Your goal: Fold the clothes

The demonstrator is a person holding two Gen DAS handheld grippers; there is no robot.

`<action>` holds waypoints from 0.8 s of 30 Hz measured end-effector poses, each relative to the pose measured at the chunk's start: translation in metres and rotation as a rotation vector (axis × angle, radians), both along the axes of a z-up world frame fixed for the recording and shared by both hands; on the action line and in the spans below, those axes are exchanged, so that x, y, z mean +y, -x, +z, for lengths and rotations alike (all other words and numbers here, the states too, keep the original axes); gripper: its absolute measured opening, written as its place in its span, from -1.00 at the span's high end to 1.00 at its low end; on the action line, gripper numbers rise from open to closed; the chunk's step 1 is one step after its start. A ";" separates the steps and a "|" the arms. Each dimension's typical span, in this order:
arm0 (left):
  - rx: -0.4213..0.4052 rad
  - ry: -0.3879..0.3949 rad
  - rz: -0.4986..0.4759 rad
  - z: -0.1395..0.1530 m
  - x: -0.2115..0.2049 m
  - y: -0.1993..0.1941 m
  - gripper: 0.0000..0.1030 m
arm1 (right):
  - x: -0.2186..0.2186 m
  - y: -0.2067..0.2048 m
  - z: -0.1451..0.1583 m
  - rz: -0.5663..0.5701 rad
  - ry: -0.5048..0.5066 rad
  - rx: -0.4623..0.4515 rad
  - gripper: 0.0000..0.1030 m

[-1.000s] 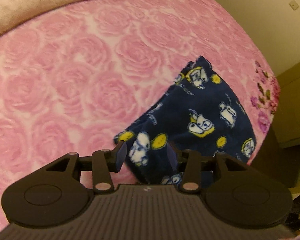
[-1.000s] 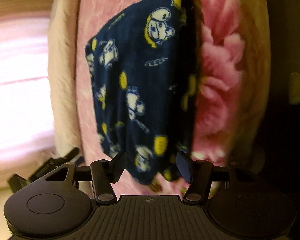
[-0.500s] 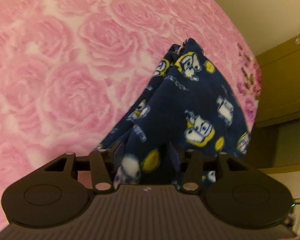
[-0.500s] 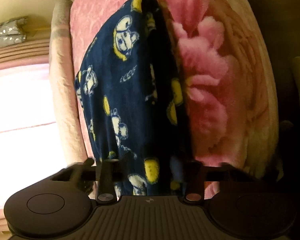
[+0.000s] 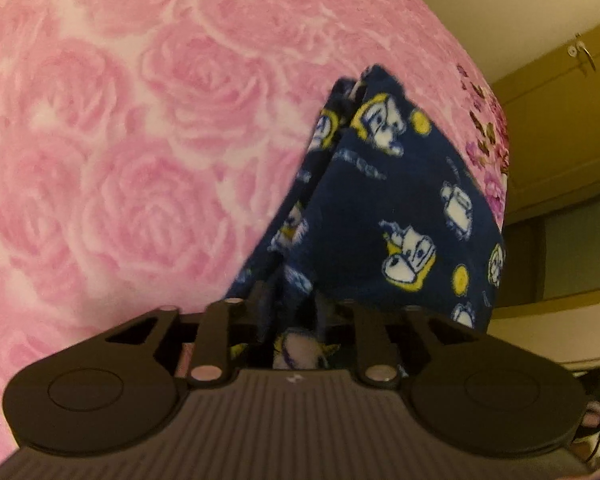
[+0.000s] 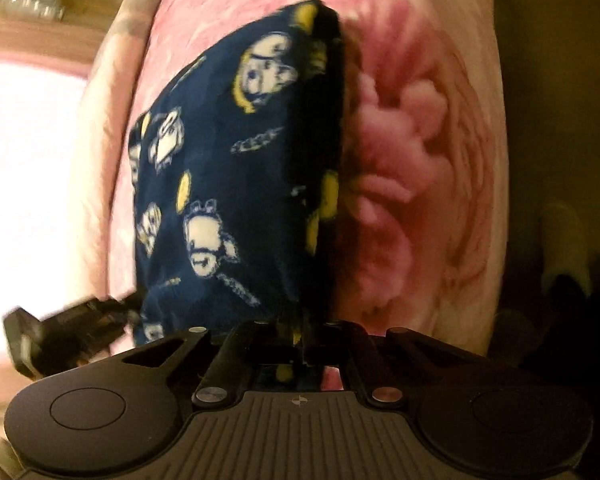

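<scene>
1. Navy fleece garment (image 5: 400,208) with white cartoon prints lies on the pink rose bed (image 5: 120,160), already doubled over, with layered edges showing on its left side in the left view.
2. Left claw (image 5: 290,312) is closed down on the near corner, with fabric bunched between the jaws.
3. Right claw (image 6: 300,336) looks pinched shut on the other near corner of the garment (image 6: 240,160); it's a bit blurry but cloth sits right in the gap.
4. Key bit: the garment runs straight away from both claws, long axis pointing forward, far end resting on the bed (image 6: 420,160). Both are on the near edge, so neither is nearer.
5. My guess is the next fold carries the near edge forward onto the far end, and both corners need to travel evenly or it skews.
</scene>
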State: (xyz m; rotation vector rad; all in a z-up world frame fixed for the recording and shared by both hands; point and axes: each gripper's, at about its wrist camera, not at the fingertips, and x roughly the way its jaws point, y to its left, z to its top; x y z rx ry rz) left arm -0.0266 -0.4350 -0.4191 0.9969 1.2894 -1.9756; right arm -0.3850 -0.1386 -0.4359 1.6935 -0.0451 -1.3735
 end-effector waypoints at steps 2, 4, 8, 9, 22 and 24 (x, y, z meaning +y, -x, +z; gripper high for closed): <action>0.053 0.016 0.020 0.009 -0.008 -0.003 0.26 | 0.002 0.014 0.012 -0.063 0.031 0.038 -0.45; 0.103 0.014 0.053 0.008 -0.021 0.002 0.03 | 0.002 0.032 0.022 -0.145 0.103 0.071 -0.51; 0.158 -0.014 0.053 -0.009 -0.044 0.033 0.12 | -0.026 0.053 0.007 -0.204 0.134 0.039 -0.50; 0.167 -0.018 0.045 -0.014 -0.047 0.039 0.36 | -0.032 0.056 0.001 -0.208 0.138 0.039 -0.26; 0.197 0.015 0.067 -0.021 -0.058 0.041 0.41 | -0.027 0.088 -0.002 -0.225 0.139 0.032 0.55; 0.235 0.015 0.104 -0.016 -0.069 0.043 0.24 | -0.032 0.094 0.009 -0.254 0.150 0.064 -0.59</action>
